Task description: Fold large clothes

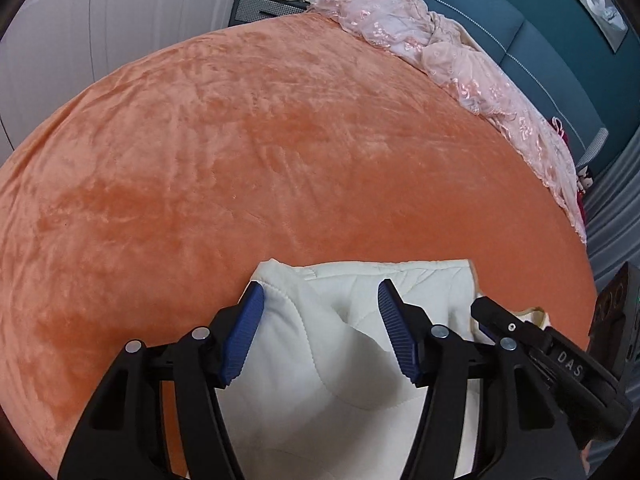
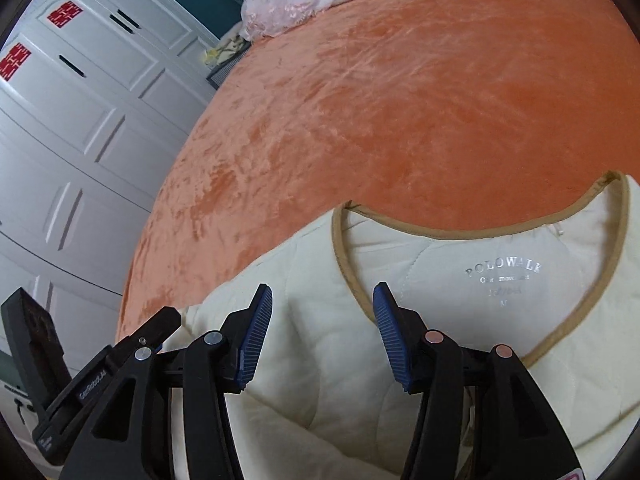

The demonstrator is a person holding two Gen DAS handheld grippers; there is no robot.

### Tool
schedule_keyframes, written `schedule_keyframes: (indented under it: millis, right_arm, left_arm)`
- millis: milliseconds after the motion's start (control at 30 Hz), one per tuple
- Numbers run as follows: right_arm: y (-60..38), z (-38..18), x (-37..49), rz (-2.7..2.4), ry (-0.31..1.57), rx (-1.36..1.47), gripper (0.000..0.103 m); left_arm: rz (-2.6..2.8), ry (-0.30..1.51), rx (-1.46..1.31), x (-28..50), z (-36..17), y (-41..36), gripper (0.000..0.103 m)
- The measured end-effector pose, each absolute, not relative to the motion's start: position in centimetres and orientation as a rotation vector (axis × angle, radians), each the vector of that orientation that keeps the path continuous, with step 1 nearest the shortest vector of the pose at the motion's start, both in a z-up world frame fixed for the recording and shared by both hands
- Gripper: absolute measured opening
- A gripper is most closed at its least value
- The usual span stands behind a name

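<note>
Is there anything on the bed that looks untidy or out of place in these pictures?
Yes. A pink lace cloth lies crumpled in a heap along the far edge of the orange bedspread, not spread or folded. The cream jacket lies at the near edge, partly folded, under both open grippers, left and right. Nothing looks damaged or spilled.

jacket point(image 2: 328, 360): cream, tan trim | blanket point(image 1: 240, 160): orange | lace cloth point(image 1: 460, 60): pink floral
</note>
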State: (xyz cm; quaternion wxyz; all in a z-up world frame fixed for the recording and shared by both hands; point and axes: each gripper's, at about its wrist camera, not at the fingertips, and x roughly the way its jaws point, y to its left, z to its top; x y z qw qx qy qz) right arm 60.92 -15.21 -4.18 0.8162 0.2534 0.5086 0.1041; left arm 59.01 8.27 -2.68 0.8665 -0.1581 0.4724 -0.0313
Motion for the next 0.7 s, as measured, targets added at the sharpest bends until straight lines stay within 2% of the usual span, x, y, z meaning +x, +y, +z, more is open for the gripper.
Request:
schedule_keyframes:
  millis: [33, 100, 333, 700]
  right_arm:
    - [-15.0, -4.8, 61.2, 0.224, 1.098, 0.531, 0.048]
    - [-14.5, -5.5, 61.3, 0.25, 1.114, 0.494, 0.008]
    - [-15.8, -3.8, 60.3, 0.248, 0.99, 0.447, 0.003]
    - [-14.4, -7.1, 60.3, 0.181, 1.009, 0.327, 0.002]
  left_arm:
    - [-0.055, 0.991, -0.304, 59.1, -3.0, 8.1, 0.055]
    - [-0.026, 0.998, -0.243, 59.2, -3.9, 7.8, 0.054]
    - [0.003, 0.977, -0.21, 58.8, -6.2, 8.1, 0.054]
    - [0.054, 0.917, -0.115, 58.6, -7.0, 6.7, 0.056]
